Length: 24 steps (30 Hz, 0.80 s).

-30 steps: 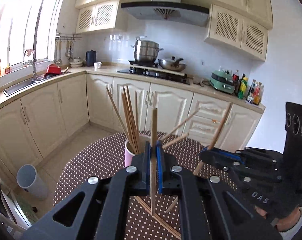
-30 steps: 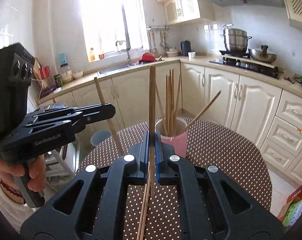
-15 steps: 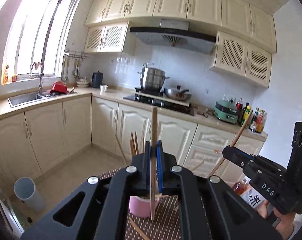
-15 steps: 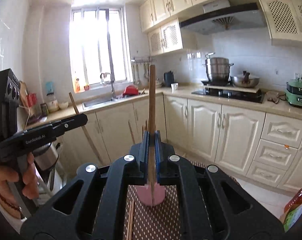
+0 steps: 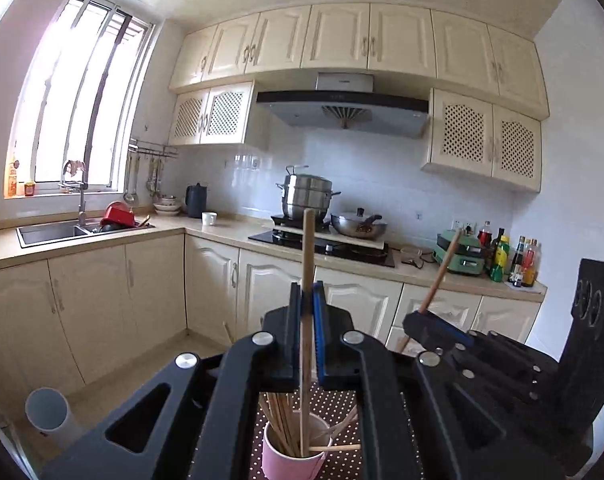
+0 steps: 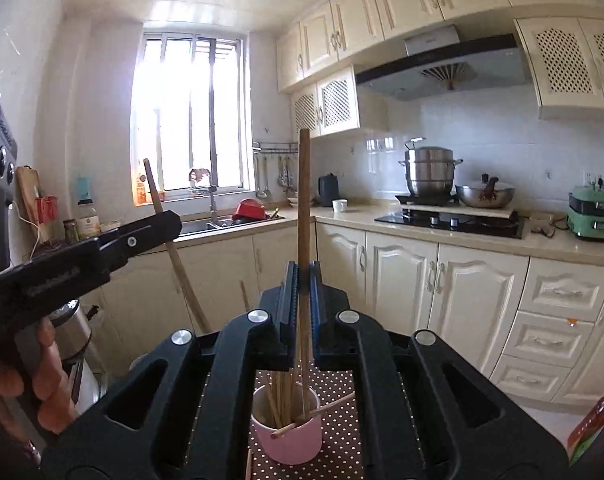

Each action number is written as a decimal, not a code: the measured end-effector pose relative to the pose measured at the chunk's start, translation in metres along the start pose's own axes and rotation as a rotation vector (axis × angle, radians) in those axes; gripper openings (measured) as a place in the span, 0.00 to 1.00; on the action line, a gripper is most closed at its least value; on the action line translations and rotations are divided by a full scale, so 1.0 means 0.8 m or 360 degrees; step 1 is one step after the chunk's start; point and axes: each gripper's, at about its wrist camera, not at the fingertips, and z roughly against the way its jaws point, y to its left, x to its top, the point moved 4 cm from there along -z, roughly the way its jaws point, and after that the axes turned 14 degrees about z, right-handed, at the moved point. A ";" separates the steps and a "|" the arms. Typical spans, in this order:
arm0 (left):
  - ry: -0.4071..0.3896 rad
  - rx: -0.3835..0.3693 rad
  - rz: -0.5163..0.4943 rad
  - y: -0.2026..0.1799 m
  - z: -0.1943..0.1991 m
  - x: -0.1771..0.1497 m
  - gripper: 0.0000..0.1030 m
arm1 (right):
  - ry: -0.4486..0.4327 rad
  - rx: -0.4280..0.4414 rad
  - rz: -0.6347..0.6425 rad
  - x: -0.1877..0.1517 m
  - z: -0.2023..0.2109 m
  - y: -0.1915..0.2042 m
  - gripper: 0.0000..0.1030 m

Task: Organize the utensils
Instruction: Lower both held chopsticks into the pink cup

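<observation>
Left wrist view: the left gripper (image 5: 306, 300) has its fingers (image 5: 294, 308) pressed tight on a pale chopstick (image 5: 306, 280), which stands upright with its lower end dipping inside the pink cup (image 5: 292, 458). A second ago this same stick hung above the dotted surface (image 5: 341, 400) with the cup further off and loose sticks lying under it; now the cup sits directly below, holding a bundle of chopsticks with one or two leaning across its rim. To the right, the right gripper (image 5: 417, 320) shows side on, gripping a slanted stick of its own.

Right wrist view: the right gripper (image 6: 303, 280) is clamped on a darker chopstick (image 6: 303, 220), upright, its lower end also reaching down into the pink cup (image 6: 288, 438). Earlier the cup stood ahead of the fingers (image 6: 290, 288); it has since come in beneath them. On the left the left gripper (image 6: 158, 224) holds its stick at a slant, with the person's hand (image 6: 42, 376) wrapped round the handle.

Both sticks now look lined up over the cup together, so I judge the delivery nearly done: what remains is letting go so they drop in. The crowded cup and the stick lying across its rim could block them.
</observation>
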 end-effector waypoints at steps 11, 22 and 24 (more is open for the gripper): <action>0.0170 0.0024 -0.0008 0.025 -0.037 -0.049 0.06 | 0.0118 0.0057 -0.0028 -0.040 -0.015 0.010 0.06; 0.0311 0.0044 -0.0038 0.043 -0.050 -0.095 0.07 | 0.0193 0.0084 -0.0138 -0.082 -0.016 0.006 0.06; 0.0329 0.0084 -0.0053 0.045 -0.055 -0.102 0.07 | 0.0196 0.0099 -0.0140 -0.081 -0.016 0.005 0.06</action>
